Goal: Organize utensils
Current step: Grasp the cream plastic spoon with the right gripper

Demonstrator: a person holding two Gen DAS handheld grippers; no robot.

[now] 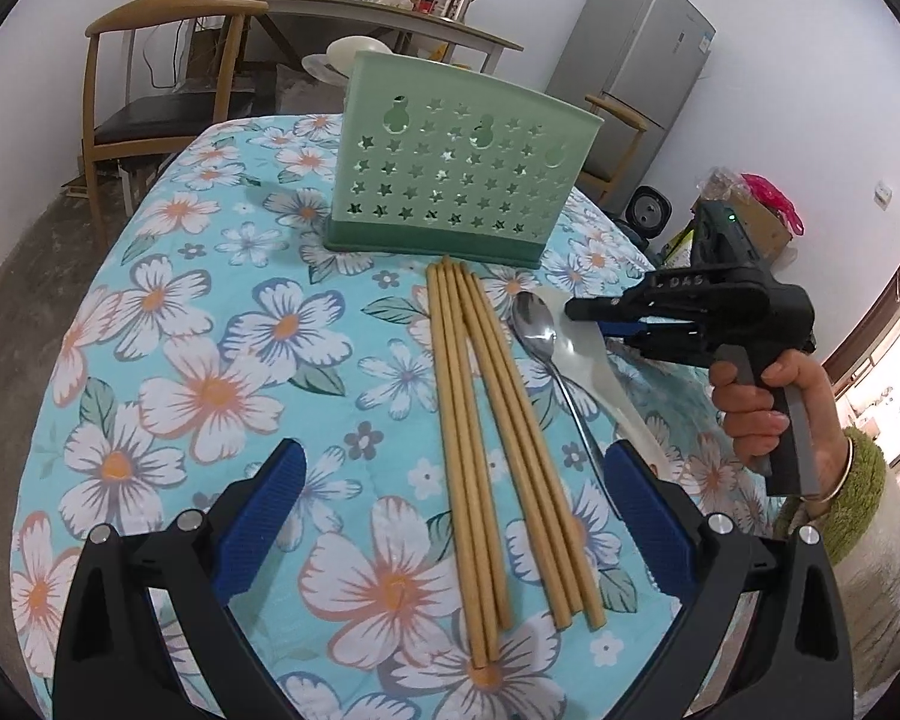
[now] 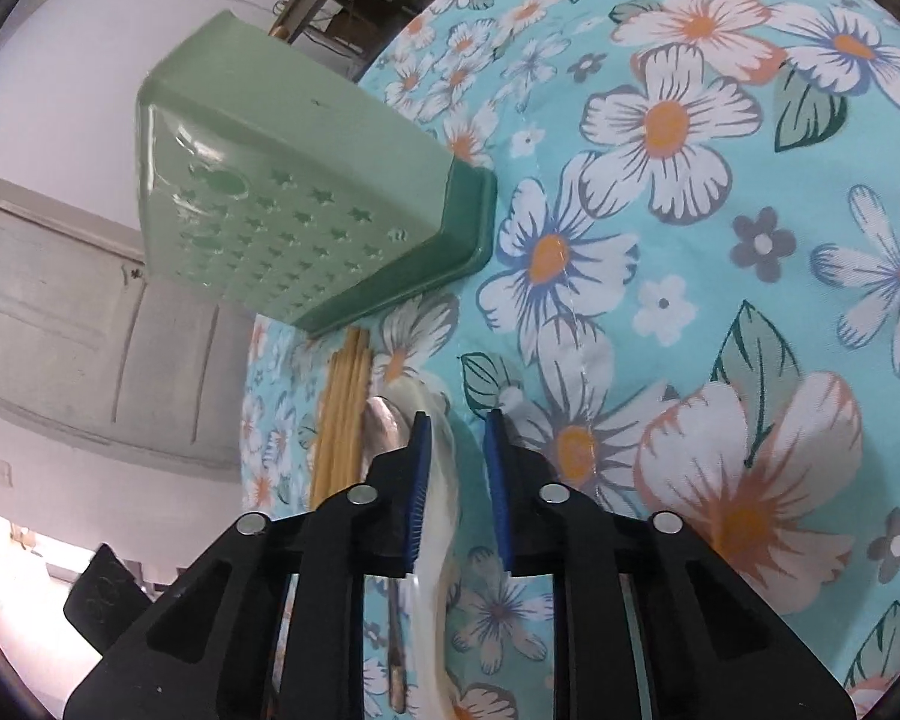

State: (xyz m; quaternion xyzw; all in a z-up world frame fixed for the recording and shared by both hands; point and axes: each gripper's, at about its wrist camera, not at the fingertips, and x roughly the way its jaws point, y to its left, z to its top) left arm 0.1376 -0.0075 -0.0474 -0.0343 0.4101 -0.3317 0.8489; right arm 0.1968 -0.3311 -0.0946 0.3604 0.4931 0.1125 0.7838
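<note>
A green perforated utensil holder [image 1: 450, 174] stands on the floral tablecloth [image 1: 210, 360]. In front of it lie several wooden chopsticks [image 1: 486, 438], a metal spoon [image 1: 537, 330] and a white plastic spoon [image 1: 588, 354]. My left gripper [image 1: 450, 531] is open, low over the near ends of the chopsticks. My right gripper [image 1: 576, 309] hovers over the white spoon's bowl. In the right wrist view the holder [image 2: 282, 204], chopsticks [image 2: 342, 414] and metal spoon [image 2: 384, 420] show, and my right gripper [image 2: 457, 417] is partly open around the white spoon [image 2: 438, 516], apart from it.
A wooden chair [image 1: 150, 90] and a cluttered desk [image 1: 378, 18] stand behind the table. A grey fridge [image 1: 636, 72] is at the back right, with a second chair [image 1: 618, 120] and boxes [image 1: 750, 210] beside it. The table edge curves off on the left.
</note>
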